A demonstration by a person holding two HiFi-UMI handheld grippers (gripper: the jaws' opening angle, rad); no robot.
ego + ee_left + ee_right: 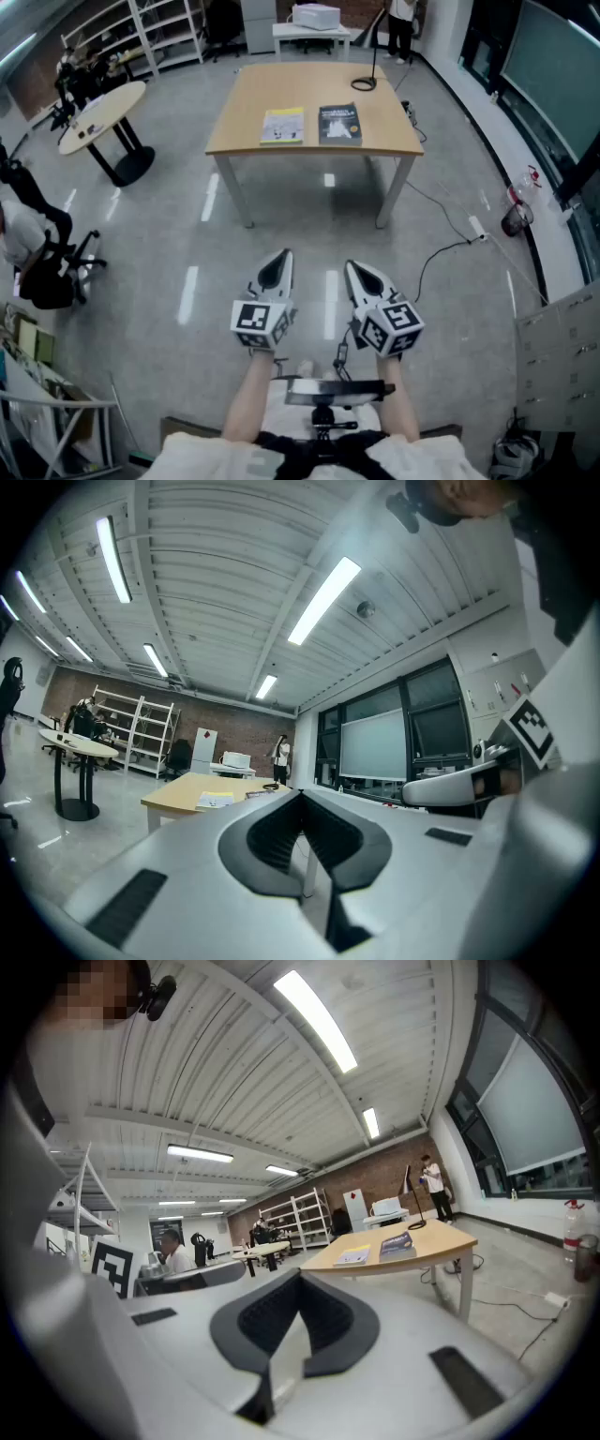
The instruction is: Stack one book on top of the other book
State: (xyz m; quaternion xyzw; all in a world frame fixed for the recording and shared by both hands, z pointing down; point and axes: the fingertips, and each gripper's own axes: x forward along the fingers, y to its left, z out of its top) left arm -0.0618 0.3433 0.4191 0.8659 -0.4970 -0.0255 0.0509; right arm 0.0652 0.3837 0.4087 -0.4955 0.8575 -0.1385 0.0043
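Two books (282, 126) (339, 123), one table (255, 98)

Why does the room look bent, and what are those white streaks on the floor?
Head view: the wide lens bows the room; the streaks are ceiling lamps reflected in the glossy floor. Both gripper views: fisheye circles with black corners; the lamps glare white.

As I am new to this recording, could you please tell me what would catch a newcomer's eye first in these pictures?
First come the left gripper and the right gripper, held side by side low in the head view, both shut and empty. Ahead of them a wooden table stands on the grey floor. A yellow book and a dark book lie flat near its front edge, side by side and not yet stacked.
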